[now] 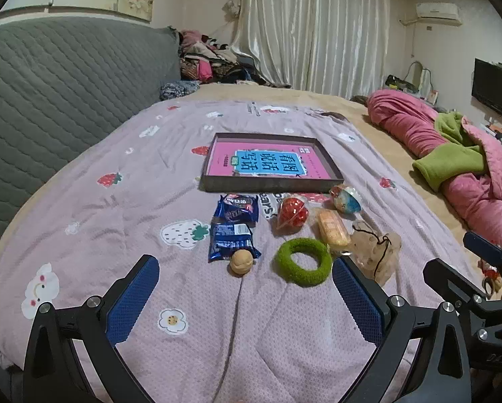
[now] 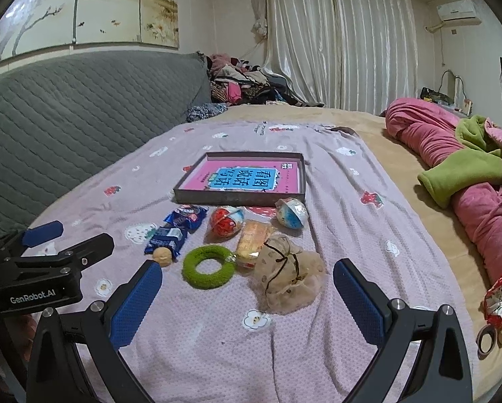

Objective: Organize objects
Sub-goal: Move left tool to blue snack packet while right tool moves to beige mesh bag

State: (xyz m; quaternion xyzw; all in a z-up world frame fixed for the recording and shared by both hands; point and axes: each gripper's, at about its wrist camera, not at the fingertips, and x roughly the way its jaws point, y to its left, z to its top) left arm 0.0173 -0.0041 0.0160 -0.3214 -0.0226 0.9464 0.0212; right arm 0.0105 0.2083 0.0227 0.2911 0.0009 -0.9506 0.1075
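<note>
Both grippers, left (image 1: 245,285) & right (image 2: 247,287), hung w/ jaws spread wide, nothing between them. Green ring (image 1: 303,261), walnut (image 1: 240,261), blue snack packs (image 1: 232,236), mesh pouch (image 2: 286,273) lay on bedspread (image 1: 123,208), near side of the shallow box (image 1: 271,186) w/ pink book (image 1: 267,163).

1. The pink book (image 1: 267,164) in the flat box (image 1: 271,186) has big upside-down Chinese words: 看图说话写话.
2. The left gripper (image 2: 42,235), seen from the right wrist, says "GenRobot.AI" in white letters.
3. The writing on the blue snack packs (image 1: 234,231) is too small to read.
</note>
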